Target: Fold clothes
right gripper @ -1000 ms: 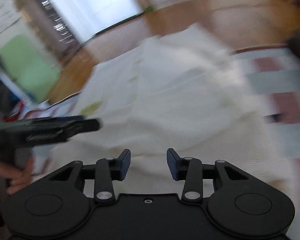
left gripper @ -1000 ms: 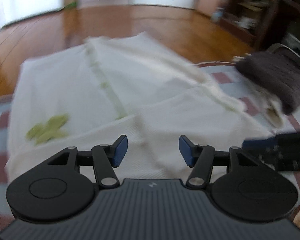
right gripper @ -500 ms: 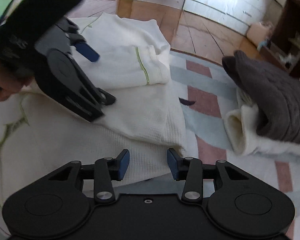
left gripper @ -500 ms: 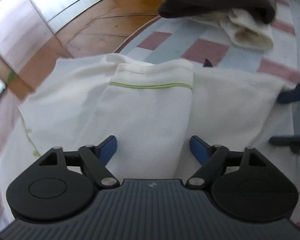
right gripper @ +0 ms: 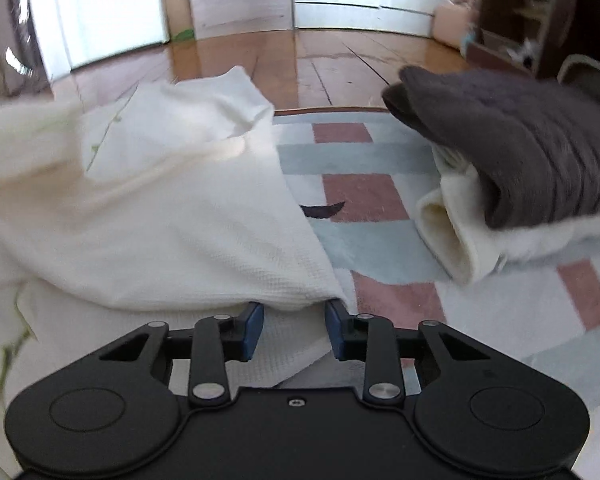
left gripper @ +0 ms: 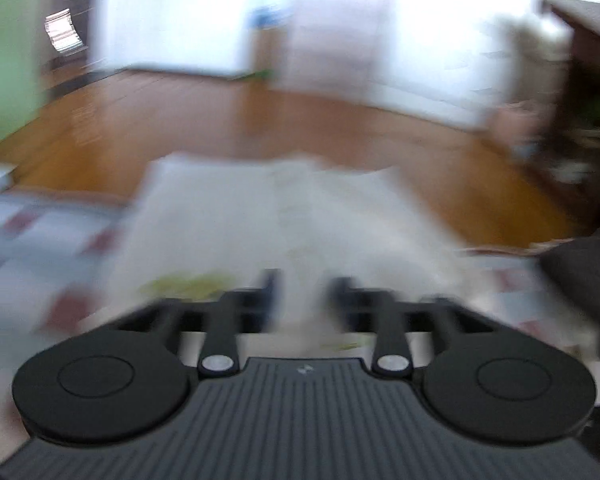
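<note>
In the left wrist view everything is smeared by motion. The left gripper (left gripper: 302,294) stands with its jaws spread, having just been opening, and pale cloth shows in the gap between the fingers (left gripper: 269,286); the blur makes it hard to say whether any pad touches it, though nothing looks pinched. The white garment (left gripper: 260,216) spreads ahead of the jaws across the checked rug (left gripper: 28,232), with a faint green motif just to the left of the fingers. Beyond the garment lies the wooden floor (left gripper: 260,120). A dark shape, probably the grey folded cloth (left gripper: 580,268), sits well off to the right.

The right wrist view is sharper. The right gripper (right gripper: 294,330) has just been closing, and its blue pads (right gripper: 252,330) flank the lower corner of the white garment (right gripper: 160,208), a waffle-textured fold that rises up and to the left from the jaws; a gap remains on each side, so the cloth is between them but not squeezed. A flatter white layer lies beneath. To the right, apart from the garment, a grey folded cloth (right gripper: 520,148) rests on a cream rolled item (right gripper: 452,224) on the rug (right gripper: 380,240).
</note>
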`<state>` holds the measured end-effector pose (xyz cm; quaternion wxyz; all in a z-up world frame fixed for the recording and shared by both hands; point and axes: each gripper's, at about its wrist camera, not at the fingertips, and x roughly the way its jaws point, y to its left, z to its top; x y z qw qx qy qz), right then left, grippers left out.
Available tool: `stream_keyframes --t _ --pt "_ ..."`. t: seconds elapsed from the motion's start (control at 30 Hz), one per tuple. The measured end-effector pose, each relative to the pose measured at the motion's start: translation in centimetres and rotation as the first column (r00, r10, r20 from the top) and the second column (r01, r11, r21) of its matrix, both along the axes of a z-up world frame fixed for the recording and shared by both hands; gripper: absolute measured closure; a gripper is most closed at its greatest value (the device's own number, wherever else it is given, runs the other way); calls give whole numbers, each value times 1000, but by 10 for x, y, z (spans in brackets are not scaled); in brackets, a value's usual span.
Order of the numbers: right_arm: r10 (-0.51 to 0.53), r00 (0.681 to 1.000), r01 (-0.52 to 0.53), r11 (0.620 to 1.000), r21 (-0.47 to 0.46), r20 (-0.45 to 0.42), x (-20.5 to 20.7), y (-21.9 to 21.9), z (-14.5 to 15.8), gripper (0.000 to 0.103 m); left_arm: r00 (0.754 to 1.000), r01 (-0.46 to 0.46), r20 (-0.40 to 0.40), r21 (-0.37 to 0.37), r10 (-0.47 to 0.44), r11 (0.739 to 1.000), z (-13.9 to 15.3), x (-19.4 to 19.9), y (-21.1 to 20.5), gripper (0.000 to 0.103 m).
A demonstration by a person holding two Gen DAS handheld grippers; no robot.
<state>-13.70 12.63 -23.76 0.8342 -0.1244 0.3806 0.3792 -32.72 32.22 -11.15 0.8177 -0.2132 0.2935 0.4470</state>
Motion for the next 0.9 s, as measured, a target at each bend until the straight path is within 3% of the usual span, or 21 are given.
stream_keyframes --t 0.1,0.17,0.23,0.4,0.47,0.53,0.6,0.7,0.77,0.87,0.9 --pt "-42 998 44 998 40 -43 4 -2 -3 67 981 -167 -111 -60 160 984 -17 -43 10 44" --pt "-61 996 65 997 51 -64 5 -2 -1 67 971 -234 -82 -105 226 967 -18 -65 18 44" --pt "-85 991 93 992 83 -101 8 -5 2 67 970 -243 -32 -112 241 963 -9 -75 24 42" --pt "-79 949 171 942 287 -305 13 -20 6 52 992 -126 14 -58 127 990 5 -61 32 41" --pt "-51 913 211 909 359 -405 9 -21 -2 49 1000 -27 13 -100 28 995 -3 -41 37 39" --pt "-38 872 255 887 386 -488 7 -16 -14 49 997 56 -37 -117 -61 992 -16 -15 36 38" --pt "-66 838 305 880 365 -542 7 -7 -24 49 984 86 -152 -60 -94 995 -31 11 29 37" --pt "-133 846 336 885 323 -516 6 5 -24 49 945 151 -287 -42 -157 988 -55 40 26 27" --pt "-173 876 336 888 313 -451 5 12 -16 49 932 191 -295 -95 -211 977 -68 47 29 26" --pt "-224 913 331 895 298 -341 7 23 -3 49 954 164 -225 -159 -198 974 -74 40 41 21" --pt "-236 918 333 895 296 -318 7 26 0 57 963 157 -192 -171 -190 973 -72 34 44 28"
